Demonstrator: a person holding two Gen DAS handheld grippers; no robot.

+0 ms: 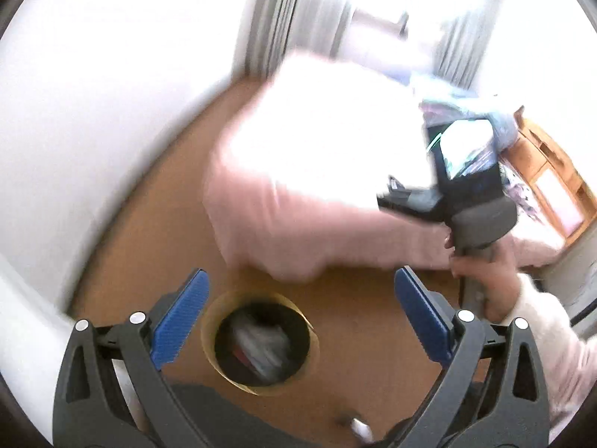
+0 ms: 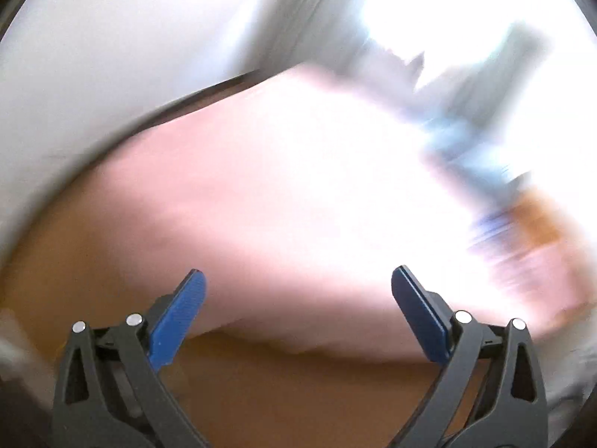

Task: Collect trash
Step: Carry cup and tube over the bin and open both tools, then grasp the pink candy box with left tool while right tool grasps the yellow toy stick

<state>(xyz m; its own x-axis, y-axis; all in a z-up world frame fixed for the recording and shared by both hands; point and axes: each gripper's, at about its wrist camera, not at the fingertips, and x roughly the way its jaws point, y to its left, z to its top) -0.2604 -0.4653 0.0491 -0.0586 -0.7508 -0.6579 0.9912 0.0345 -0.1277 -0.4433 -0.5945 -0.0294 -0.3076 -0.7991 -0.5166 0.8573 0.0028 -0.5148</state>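
Left gripper point(image 1: 300, 291): jaws spread wide, nothing held between them.
Right gripper point(image 2: 298, 291): jaws spread wide, nothing held.
Bin point(image 1: 260, 343): seen on the floor point(image 1: 168, 201) below the left gripper; trash point(image 1: 257, 347) lies inside, blurred.
Bed point(image 1: 317, 171): seen beyond the bin.

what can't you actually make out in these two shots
- Contents of the trash bin, left wrist view: dark inside and blurred, only light scraps show.
- Items beyond the bed, right wrist view: motion blur and window glare smear them.
- Small white thing on the floor, left wrist view: cut off by the edge.
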